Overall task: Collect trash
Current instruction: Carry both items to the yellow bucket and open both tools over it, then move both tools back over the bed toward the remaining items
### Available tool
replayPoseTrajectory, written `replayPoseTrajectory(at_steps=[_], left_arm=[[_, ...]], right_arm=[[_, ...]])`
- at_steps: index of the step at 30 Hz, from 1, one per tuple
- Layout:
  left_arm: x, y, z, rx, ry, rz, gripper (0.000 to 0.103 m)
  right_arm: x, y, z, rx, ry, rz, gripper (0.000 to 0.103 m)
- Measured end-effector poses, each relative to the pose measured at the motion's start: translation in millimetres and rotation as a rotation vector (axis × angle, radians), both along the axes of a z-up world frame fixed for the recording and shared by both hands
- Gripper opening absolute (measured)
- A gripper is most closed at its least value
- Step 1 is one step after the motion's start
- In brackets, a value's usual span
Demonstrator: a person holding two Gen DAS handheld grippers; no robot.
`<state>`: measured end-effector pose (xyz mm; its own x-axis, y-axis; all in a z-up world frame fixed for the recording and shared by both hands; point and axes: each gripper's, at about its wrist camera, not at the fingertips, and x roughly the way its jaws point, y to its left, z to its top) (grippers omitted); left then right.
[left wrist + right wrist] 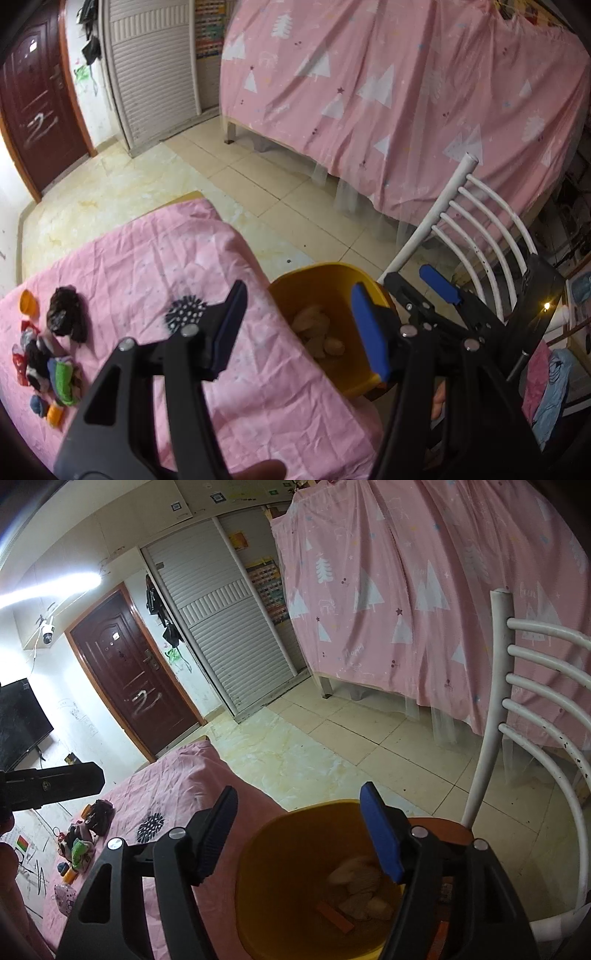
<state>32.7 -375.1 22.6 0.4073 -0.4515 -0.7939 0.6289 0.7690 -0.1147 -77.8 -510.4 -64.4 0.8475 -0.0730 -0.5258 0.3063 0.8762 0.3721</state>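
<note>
Both grippers hang over the yellow bin (258, 878), jaws apart with nothing between them: the right gripper (299, 834) above its mouth, the left gripper (299, 328) at its rim. Pale scraps (360, 890) lie inside the bin. Left of the bin, on the pink-covered table (147, 258), sits a heap of trash (51, 354).
</note>
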Motion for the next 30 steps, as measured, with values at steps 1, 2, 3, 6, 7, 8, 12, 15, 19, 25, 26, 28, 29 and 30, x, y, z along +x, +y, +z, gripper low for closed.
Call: replayPoseTrajectory(at_steps=[1, 2, 3, 6, 7, 8, 12, 15, 19, 25, 26, 28, 29, 30], left_arm=[[1, 4, 1, -0.006, 0.003, 0.008, 0.056], [1, 8, 2, -0.012, 0.007, 0.014, 0.057], [2, 13, 3, -0.019, 0.01, 0.023, 0.057], [3, 23, 6, -0.031, 0.011, 0.04, 0.06], [3, 27, 7, -0.033, 0.01, 0.044, 0.06], [3, 30, 8, -0.035, 0.007, 0.047, 0.06], [2, 47, 15, -0.054, -0.005, 0.067, 0.061], [3, 61, 19, -0.066, -0.013, 0.085, 0.064], [6, 87, 23, -0.076, -0.022, 0.117, 0.065], [19, 145, 25, -0.078, -0.044, 0.209, 0.069], [22, 157, 25, -0.079, -0.047, 0.23, 0.069], [28, 176, 25, -0.073, -0.054, 0.267, 0.069], [31, 185, 25, -0.071, -0.057, 0.285, 0.069], [34, 195, 25, -0.068, -0.06, 0.301, 0.07]], right_arm=[[0, 3, 2, -0.003, -0.003, 0.005, 0.063], [0, 6, 4, -0.004, -0.006, 0.01, 0.063], [0, 8, 5, -0.007, -0.009, 0.017, 0.063], [2, 19, 9, -0.018, -0.01, 0.032, 0.063], [3, 23, 11, -0.021, -0.01, 0.038, 0.063], [4, 26, 12, -0.026, -0.011, 0.045, 0.063], [10, 44, 17, -0.046, -0.008, 0.078, 0.063], [16, 57, 19, -0.055, -0.001, 0.102, 0.063], [24, 78, 22, -0.067, 0.009, 0.138, 0.064], [40, 115, 32, -0.106, 0.015, 0.211, 0.064], [44, 120, 33, -0.111, 0.016, 0.224, 0.064], [51, 135, 36, -0.121, 0.019, 0.252, 0.064], [54, 142, 37, -0.125, 0.02, 0.264, 0.064], [57, 148, 38, -0.13, 0.022, 0.276, 0.065]])
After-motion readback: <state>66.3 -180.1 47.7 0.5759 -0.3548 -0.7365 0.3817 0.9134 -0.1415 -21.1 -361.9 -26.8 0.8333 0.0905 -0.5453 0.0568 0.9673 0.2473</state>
